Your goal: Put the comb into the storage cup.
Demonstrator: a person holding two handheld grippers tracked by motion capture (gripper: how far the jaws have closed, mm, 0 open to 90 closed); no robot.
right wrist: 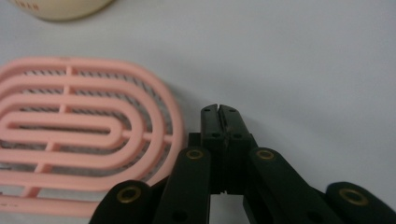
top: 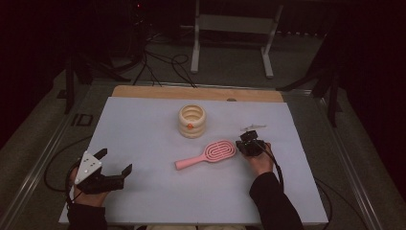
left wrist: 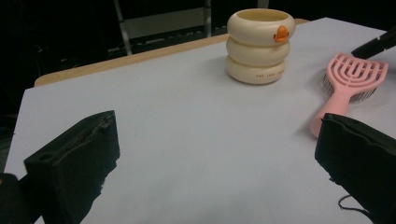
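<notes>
A pink hairbrush (top: 207,154) lies bristles down near the middle of the white table cover (top: 143,201), handle toward the left. In the right gripper view its slotted head (right wrist: 79,126) lies just left of my right gripper (right wrist: 218,109), whose jaws are shut with nothing between them. From above, the right gripper (top: 242,142) sits low at the right end of the brush head. A cream ringed cup (top: 192,120) with an orange mark stands behind the brush. My left gripper (top: 115,160) rests open at the front left, and the cup (left wrist: 260,44) and the brush (left wrist: 348,81) show beyond its jaws.
A bare wooden strip (top: 191,92) runs along the table's far edge. Behind it a metal stand (top: 234,24) and dark cables (top: 158,62) sit on the floor. White cover stretches between the two grippers.
</notes>
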